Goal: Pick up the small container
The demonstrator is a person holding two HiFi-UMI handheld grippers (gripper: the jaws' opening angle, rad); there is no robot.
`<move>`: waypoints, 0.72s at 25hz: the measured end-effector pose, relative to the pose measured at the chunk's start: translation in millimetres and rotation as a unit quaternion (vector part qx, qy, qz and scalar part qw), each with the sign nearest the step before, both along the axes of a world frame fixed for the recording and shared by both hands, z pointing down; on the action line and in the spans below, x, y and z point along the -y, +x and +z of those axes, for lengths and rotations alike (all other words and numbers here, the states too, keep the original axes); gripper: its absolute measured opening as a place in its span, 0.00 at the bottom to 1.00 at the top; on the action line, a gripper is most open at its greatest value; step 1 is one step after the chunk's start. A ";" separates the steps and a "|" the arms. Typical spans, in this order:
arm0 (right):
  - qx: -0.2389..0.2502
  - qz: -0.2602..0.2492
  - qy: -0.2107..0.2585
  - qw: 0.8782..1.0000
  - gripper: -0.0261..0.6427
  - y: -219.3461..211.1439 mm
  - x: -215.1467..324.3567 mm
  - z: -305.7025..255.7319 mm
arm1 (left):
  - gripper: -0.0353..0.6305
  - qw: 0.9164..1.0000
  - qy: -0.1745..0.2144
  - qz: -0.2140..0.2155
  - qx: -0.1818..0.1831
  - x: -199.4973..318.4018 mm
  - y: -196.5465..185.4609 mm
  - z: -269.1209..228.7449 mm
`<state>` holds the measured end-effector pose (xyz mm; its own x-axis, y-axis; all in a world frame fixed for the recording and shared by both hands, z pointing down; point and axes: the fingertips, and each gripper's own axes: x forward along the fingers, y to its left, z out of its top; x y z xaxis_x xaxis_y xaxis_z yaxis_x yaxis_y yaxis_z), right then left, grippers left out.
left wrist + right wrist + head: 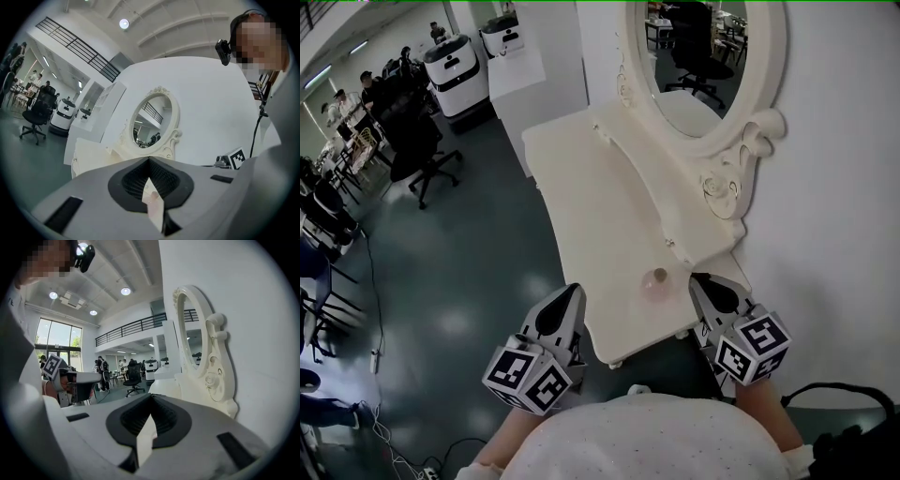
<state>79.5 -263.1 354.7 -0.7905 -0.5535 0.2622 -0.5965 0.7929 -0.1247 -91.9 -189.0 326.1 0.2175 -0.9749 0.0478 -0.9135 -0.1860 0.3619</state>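
1. Plainly, the container [655,281] is not yet picked up. It stands upright on the table [581,187], near the front edge, a small pinkish, see-through pot with nothing touching it.
2. In the head view it sits between the two grippers. The right gripper [700,279] has its tip just beside it, while the left gripper [573,290] hangs off the table's front edge, farther from it.
3. The right gripper's jaws are together and hold nothing; its own view shows only a thin slit between them.
4. The left gripper's jaws are likewise together and empty. A pinkish spot in its slit is probably the container seen beyond the jaws, not something held.
5. Behind the container, the table's raised back ledge and the oval mirror [703,56] stand against the wall [834,187].
6. As I judge it, only the approach is done. What is left is to open one pair of jaws, bring them round the container, close on it and lift. The right gripper looks the better placed for that.
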 end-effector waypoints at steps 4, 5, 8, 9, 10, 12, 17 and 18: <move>0.000 -0.012 -0.004 1.000 0.04 -3.1 10.7 4.5 | 0.06 1.000 -0.001 -0.013 0.001 9.4 -2.6 1.7; 0.000 -0.015 -0.005 1.000 0.04 -3.5 12.7 5.9 | 0.06 1.000 -0.002 -0.015 0.001 11.1 -2.8 1.9; -0.001 -0.021 -0.009 1.000 0.04 -4.5 19.4 9.9 | 0.06 1.000 -0.004 -0.020 0.002 15.8 -0.9 3.9; -0.001 -0.023 -0.010 1.000 0.04 -5.0 22.1 11.3 | 0.06 1.000 -0.006 -0.020 0.002 17.9 0.3 5.7; -0.001 -0.026 -0.010 1.000 0.04 -5.7 24.8 12.6 | 0.06 1.000 -0.009 -0.021 0.002 20.1 1.5 8.1; -0.001 -0.032 -0.013 0.999 0.04 -7.4 28.8 14.6 | 0.06 1.000 -0.016 -0.022 0.001 24.4 3.5 13.5; 0.000 -0.045 -0.023 0.999 0.04 -10.6 33.6 22.8 | 0.06 0.999 -0.023 -0.025 -0.010 33.1 8.7 18.9; 0.000 -0.047 -0.027 0.999 0.04 -11.1 33.8 25.9 | 0.06 0.999 -0.026 -0.025 -0.009 33.8 9.6 21.3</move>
<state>68.4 -296.9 380.6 -0.8384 -0.4623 0.2887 -0.5199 0.8374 -0.1688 -82.3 -222.8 347.4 0.1707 -0.9808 0.0945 -0.9141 -0.1218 0.3867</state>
